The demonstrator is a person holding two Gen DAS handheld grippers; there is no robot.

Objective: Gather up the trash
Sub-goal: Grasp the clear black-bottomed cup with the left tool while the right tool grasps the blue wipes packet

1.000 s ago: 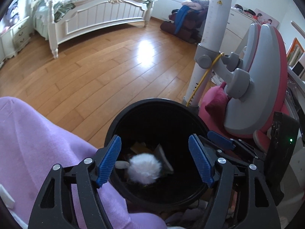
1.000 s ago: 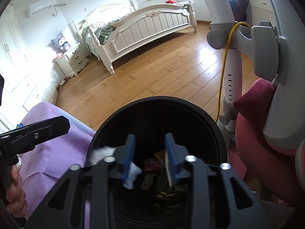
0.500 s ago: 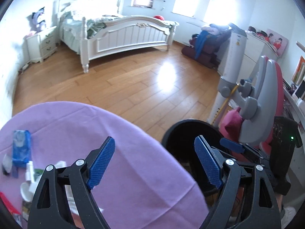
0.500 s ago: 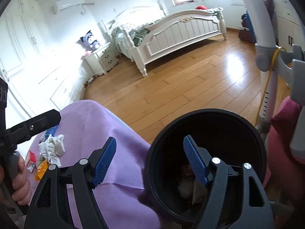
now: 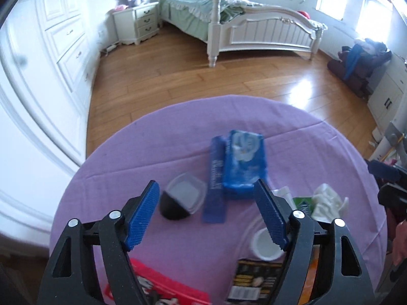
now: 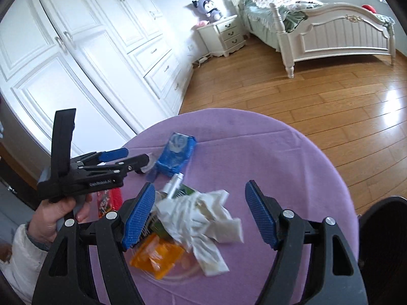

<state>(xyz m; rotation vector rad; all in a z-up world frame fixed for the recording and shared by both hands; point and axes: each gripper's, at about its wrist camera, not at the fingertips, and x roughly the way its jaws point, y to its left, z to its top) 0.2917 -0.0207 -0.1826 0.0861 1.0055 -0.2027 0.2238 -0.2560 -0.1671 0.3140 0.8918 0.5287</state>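
Observation:
Trash lies on a round table under a purple cloth (image 5: 152, 152). My left gripper (image 5: 204, 185) hovers over a lidded black cup (image 5: 182, 198), a blue strip (image 5: 216, 178) and a blue wipes pack (image 5: 244, 160). Its jaws are closing, with nothing pressed between them. A red packet (image 5: 157, 287), a white cap (image 5: 264, 245) and a black-and-yellow packet (image 5: 254, 282) lie nearer. My right gripper (image 6: 200, 186) stands open above crumpled white paper (image 6: 201, 216) and an orange wrapper (image 6: 157, 253), touching neither. In the right wrist view, a hand holds the left gripper (image 6: 137, 156) at the left.
The black trash bin (image 6: 381, 228) shows at the right edge, beside the table. A white wardrobe (image 6: 89, 63) lines the left wall. A nightstand (image 6: 223, 35) and a white bed (image 5: 267, 30) stand across the wooden floor (image 6: 318, 96).
Both grippers swung away from the black bin, where a white wad lay, to above the purple table's trash. The right jaws spread wider.

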